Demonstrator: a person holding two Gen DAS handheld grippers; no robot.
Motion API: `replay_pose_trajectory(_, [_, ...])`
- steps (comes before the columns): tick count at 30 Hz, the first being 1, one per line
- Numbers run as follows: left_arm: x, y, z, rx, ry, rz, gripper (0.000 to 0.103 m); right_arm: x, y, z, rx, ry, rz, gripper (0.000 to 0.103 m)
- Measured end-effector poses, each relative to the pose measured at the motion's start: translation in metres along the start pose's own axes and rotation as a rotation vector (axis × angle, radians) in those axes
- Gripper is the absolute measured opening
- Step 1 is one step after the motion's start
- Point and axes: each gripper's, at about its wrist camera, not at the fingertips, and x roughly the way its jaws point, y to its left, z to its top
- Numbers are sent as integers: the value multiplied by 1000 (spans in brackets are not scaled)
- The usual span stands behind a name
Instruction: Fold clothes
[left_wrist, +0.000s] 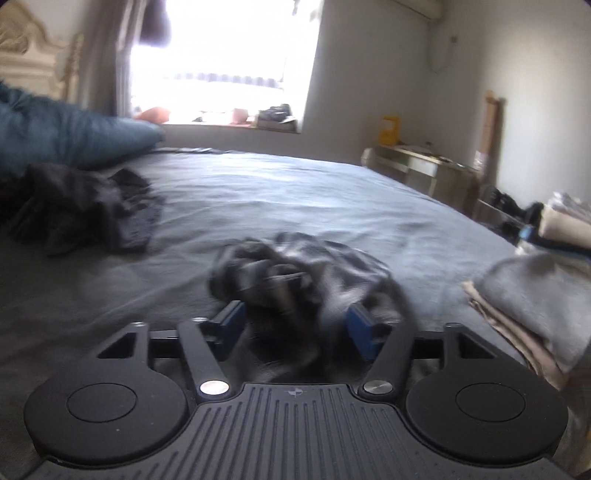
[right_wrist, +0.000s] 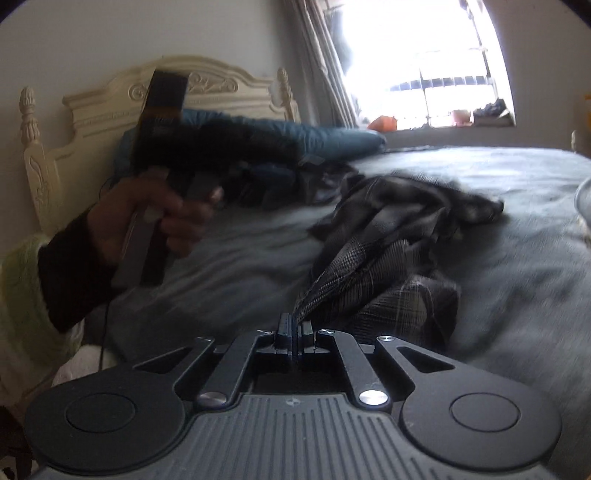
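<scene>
While the grey bed (left_wrist: 295, 192) fills both views, a dark plaid garment (right_wrist: 388, 236) lies crumpled on it. Right gripper (right_wrist: 294, 328) pinches its edge tight. Left gripper (left_wrist: 295, 325) stands wide around blurred cloth, apparently not gripping.

A bright window (left_wrist: 225, 62) with a curtain (left_wrist: 99, 55) floods the pale-walled bedroom. A carved cream headboard (right_wrist: 166, 96) backs the grey-sheeted bed (left_wrist: 295, 192); a small desk (left_wrist: 421, 166) stands beside it.
</scene>
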Motion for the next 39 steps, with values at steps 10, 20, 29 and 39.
replay_pose_trajectory(10, [115,-110,22,494,97,86,97,-23,-16,-3,93,-65,-87,44])
replay_pose_trajectory(20, [165,-78,47,389,258,188,23,-47,-43,-7,129,-192,-163,54])
replay_pose_trajectory(29, [73,27,61,47,133,361,8,-65,-49,-11,159,-203,-181,54])
replay_pose_trajectory(39, [-47,140,-33,-338,156,424,9,-58,-46,6,158,-170,-213,54])
